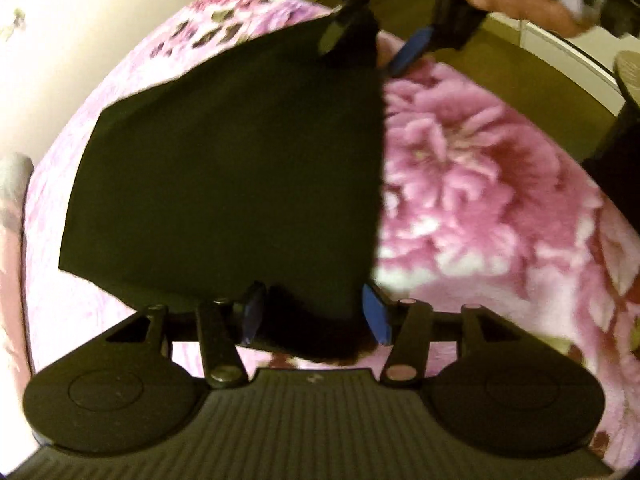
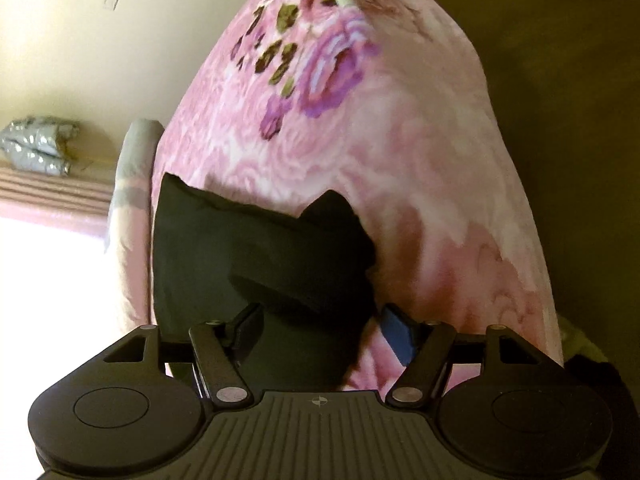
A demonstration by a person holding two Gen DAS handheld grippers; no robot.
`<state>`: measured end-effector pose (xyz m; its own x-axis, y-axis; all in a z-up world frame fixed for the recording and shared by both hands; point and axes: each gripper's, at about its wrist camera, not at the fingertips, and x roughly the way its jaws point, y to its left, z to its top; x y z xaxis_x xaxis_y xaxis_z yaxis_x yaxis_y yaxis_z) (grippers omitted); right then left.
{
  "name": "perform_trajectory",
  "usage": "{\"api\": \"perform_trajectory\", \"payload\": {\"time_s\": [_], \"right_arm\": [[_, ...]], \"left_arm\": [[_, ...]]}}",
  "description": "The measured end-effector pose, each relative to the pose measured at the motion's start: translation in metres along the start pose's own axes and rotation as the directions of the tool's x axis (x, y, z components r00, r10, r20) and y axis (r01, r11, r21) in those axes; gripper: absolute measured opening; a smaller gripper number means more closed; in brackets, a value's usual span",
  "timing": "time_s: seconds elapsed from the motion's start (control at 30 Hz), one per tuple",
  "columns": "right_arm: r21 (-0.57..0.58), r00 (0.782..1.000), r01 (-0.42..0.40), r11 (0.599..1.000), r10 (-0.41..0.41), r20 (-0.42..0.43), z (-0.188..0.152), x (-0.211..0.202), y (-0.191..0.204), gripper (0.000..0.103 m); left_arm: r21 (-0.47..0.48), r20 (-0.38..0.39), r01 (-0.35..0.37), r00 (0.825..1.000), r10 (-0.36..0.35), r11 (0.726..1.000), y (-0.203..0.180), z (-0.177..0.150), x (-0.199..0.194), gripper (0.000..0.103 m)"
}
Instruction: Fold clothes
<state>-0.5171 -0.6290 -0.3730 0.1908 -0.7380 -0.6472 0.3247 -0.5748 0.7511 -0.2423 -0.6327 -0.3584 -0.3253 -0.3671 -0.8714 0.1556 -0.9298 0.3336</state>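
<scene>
Black garment lies between left gripper's spread fingers.

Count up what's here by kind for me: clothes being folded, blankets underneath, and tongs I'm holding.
Black garment: 1
Pink floral blanket: 1
Tongs: 2, the left tongs and the right tongs, each open with an edge of the garment between its fingers
Total: 4
</scene>
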Motion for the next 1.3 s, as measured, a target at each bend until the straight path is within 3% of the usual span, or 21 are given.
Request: {"api": "perform_trajectory", "payload": {"time_s": [0.2, 0.23, 0.27, 0.33, 0.43, 0.57, 0.73, 0.93, 1.03, 1.07, 1.1, 1.13, 1.17, 1.3], "right_arm": [[-0.031, 0.999, -0.045, 0.999, 0.045, -0.007, 0.006, 0.016, 0.001, 0.068], [0.001, 0.999, -0.044, 0.999, 0.044, -0.005, 0.009, 0.014, -0.003, 0.054], [0.033, 0.999, -0.043, 0.998, 0.044, -0.004, 0.012, 0.013, -0.007, 0.020], [0.059, 0.999, -0.045, 0.997, 0.046, -0.025, 0.023, 0.009, -0.011, 0.016], [-0.020, 0.998, -0.047, 0.999, 0.046, -0.052, 0.047, 0.002, 0.005, 0.011], [-0.129, 0.999, -0.037, 0.991, 0.032, -0.037, 0.097, -0.005, 0.028, 0.011], [-0.344, 1.000, -0.020, 0.939, 0.021, 0.001, 0.175, 0.018, 0.075, 0.011], [-0.515, 1.000, 0.006, 0.857, -0.010, -0.006, 0.236, 0.081, 0.111, 0.012], [-0.546, 0.997, 0.048, 0.836, -0.073, -0.024, 0.241, 0.103, 0.109, 0.012], [-0.543, 0.996, 0.059, 0.837, -0.087, -0.026, 0.240, 0.107, 0.105, 0.017], [-0.540, 0.995, 0.072, 0.838, -0.098, -0.020, 0.240, 0.107, 0.101, 0.029], [-0.535, 0.994, 0.094, 0.840, -0.108, 0.005, 0.238, 0.102, 0.097, 0.050], [-0.527, 0.992, 0.121, 0.841, -0.118, 0.040, 0.235, 0.094, 0.094, 0.057], [-0.549, 0.998, 0.052, 0.834, -0.061, 0.003, 0.192, 0.064, 0.094, 0.057]], "left_arm": [[0.054, -0.050, 0.035, 0.998, -0.032, 0.998, -0.006, -0.002, 0.010, 0.051], [0.051, -0.052, 0.037, 0.998, -0.034, 0.998, -0.007, -0.002, 0.010, 0.051], [0.046, -0.050, 0.041, 0.998, -0.039, 0.998, -0.007, 0.000, 0.011, 0.051], [0.043, -0.043, 0.050, 0.998, -0.049, 0.998, -0.009, 0.004, 0.010, 0.050], [0.026, -0.021, 0.070, 0.997, -0.069, 0.997, -0.013, 0.017, 0.009, 0.048], [-0.015, 0.042, 0.119, 0.992, -0.118, 0.993, -0.022, 0.056, 0.013, 0.047], [-0.074, 0.121, 0.185, 0.977, -0.175, 0.980, -0.016, 0.115, 0.031, 0.041], [-0.185, 0.195, 0.149, 0.974, -0.112, 0.971, 0.036, 0.132, 0.025, 0.041], [-0.263, 0.180, 0.087, 0.983, -0.040, 0.961, 0.073, 0.119, 0.022, 0.041], [-0.298, 0.166, 0.060, 0.986, -0.011, 0.953, 0.087, 0.114, 0.022, 0.041], [-0.329, 0.149, 0.033, 0.989, 0.018, 0.944, 0.100, 0.109, 0.023, 0.042], [-0.355, 0.126, 0.006, 0.991, 0.042, 0.935, 0.112, 0.105, 0.028, 0.042], [-0.377, 0.102, -0.018, 0.993, 0.061, 0.926, 0.125, 0.101, 0.034, 0.042], [-0.422, 0.043, -0.070, 0.994, 0.097, 0.904, 0.164, 0.091, 0.062, 0.041]]}}
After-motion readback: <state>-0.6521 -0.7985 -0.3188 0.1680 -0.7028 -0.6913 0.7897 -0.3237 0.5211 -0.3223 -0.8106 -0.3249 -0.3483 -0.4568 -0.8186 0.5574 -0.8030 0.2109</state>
